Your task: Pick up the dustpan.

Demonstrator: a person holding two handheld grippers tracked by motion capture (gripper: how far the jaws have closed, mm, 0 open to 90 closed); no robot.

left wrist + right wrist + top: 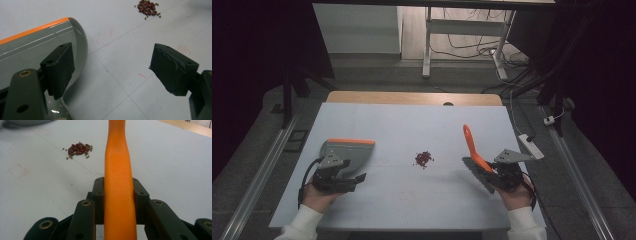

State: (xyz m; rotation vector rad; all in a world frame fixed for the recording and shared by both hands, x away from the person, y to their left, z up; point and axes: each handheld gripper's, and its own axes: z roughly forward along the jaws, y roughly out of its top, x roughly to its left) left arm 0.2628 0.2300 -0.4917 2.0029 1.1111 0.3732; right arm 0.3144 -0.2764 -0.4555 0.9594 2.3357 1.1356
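A small heap of red beans (423, 158) lies mid-table; it also shows as the beans (148, 7) far ahead of the left jaws and the beans (78, 149) ahead and to the left of the right jaws. A grey dustpan (348, 151) with an orange lip rests flat at the left. My left gripper (352, 171) hovers at the dustpan's near right corner. Its jaws stand wide apart: one is over the dustpan (32, 47), and nothing is between them around the left gripper (112, 65). My right gripper (119, 187) is shut on the brush's orange handle (117, 165). The brush (473, 145) points away and up, its dark bristles (475, 173) near the table.
The white table mat (412, 120) has a wooden edge (412, 98) at the far side. A white power strip (531, 146) hangs off the right edge. Desk legs and cables stand on the floor beyond.
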